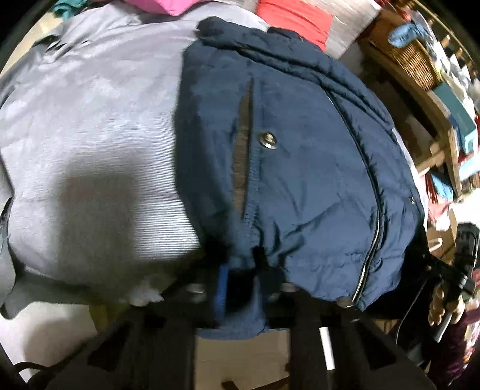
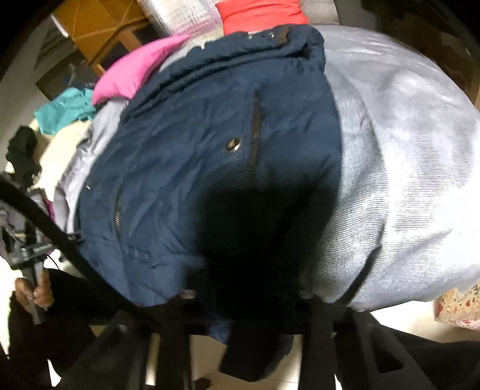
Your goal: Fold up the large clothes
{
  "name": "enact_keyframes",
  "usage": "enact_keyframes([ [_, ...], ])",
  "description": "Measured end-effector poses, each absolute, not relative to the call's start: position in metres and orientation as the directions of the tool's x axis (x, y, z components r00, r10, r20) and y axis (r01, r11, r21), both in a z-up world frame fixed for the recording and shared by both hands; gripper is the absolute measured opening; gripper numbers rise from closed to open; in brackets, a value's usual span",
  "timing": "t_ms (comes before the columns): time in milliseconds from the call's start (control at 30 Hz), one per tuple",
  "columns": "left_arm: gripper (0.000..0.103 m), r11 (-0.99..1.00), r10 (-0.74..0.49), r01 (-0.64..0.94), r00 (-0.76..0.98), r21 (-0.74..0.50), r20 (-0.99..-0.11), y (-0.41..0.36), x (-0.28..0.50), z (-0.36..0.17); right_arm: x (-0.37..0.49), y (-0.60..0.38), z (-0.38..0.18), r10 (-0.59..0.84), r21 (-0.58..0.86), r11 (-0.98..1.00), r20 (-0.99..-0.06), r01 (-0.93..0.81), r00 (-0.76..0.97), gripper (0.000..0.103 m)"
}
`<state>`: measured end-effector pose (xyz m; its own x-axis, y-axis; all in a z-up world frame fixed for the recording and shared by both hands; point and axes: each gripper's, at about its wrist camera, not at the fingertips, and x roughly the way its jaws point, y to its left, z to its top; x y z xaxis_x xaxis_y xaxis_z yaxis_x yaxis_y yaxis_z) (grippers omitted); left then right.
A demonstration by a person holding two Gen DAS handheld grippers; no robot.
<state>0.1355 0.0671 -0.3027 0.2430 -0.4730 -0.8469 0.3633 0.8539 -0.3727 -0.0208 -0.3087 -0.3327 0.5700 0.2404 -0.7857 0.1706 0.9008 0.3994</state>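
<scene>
A navy padded jacket point(image 1: 300, 168) lies on a grey cloth-covered surface point(image 1: 90, 135), with a pocket slit, a metal snap and a zip down its front. My left gripper point(image 1: 240, 270) is shut on the jacket's near hem, and the fabric bunches between its fingers. In the right wrist view the same jacket point(image 2: 195, 156) fills the middle. My right gripper point(image 2: 249, 303) is shut on its near hem in deep shadow; the fingertips are hidden by dark fabric.
A red garment point(image 1: 294, 18) and a pink one point(image 2: 138, 69) lie behind the jacket. A teal garment point(image 2: 66, 111) lies at the far left. A wooden shelf with a wicker basket point(image 1: 414, 57) stands to the right. The grey cloth point(image 2: 405, 165) extends right.
</scene>
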Motion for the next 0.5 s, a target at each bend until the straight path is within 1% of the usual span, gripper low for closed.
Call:
enact_keyframes([
  [67, 0.012, 0.839, -0.508, 0.358, 0.243, -0.411, -0.826, 0.074, 0.132, -0.297, -0.029, -0.309, -0.322, 0.258, 0.427, 0.891, -0.757, 0.155, 0.601, 0.02],
  [233, 0.01, 0.797, -0.565, 0.418, 0.262, -0.436, -0.782, 0.086, 0.109, -0.268, -0.047, -0.307, -0.305, 0.329, 0.487, 0.868, -0.712, 0.098, 0.621, 0.018],
  [300, 0.01, 0.779, -0.591, 0.433, 0.264, -0.453, -0.762, 0.09, 0.101, -0.257, -0.049, -0.309, -0.304, 0.347, 0.497, 0.863, -0.71, 0.088, 0.613, 0.018],
  [367, 0.011, 0.767, -0.606, 0.436, 0.253, -0.471, -0.754, 0.096, 0.098, -0.255, -0.047, -0.316, -0.31, 0.352, 0.496, 0.862, -0.733, 0.104, 0.582, 0.019],
  [433, 0.012, 0.791, -0.566, 0.425, 0.235, -0.441, -0.79, 0.091, 0.105, -0.266, -0.034, -0.324, -0.329, 0.347, 0.508, 0.842, -0.77, 0.184, 0.535, 0.025],
  [467, 0.015, 0.81, -0.536, 0.403, 0.216, -0.425, -0.816, 0.088, 0.11, -0.273, -0.025, -0.326, -0.338, 0.36, 0.517, 0.831, -0.782, 0.207, 0.508, 0.04],
  [500, 0.026, 0.822, -0.519, 0.375, 0.185, -0.428, -0.835, 0.083, 0.12, -0.281, -0.021, -0.328, -0.346, 0.368, 0.521, 0.824, -0.791, 0.223, 0.489, 0.054],
])
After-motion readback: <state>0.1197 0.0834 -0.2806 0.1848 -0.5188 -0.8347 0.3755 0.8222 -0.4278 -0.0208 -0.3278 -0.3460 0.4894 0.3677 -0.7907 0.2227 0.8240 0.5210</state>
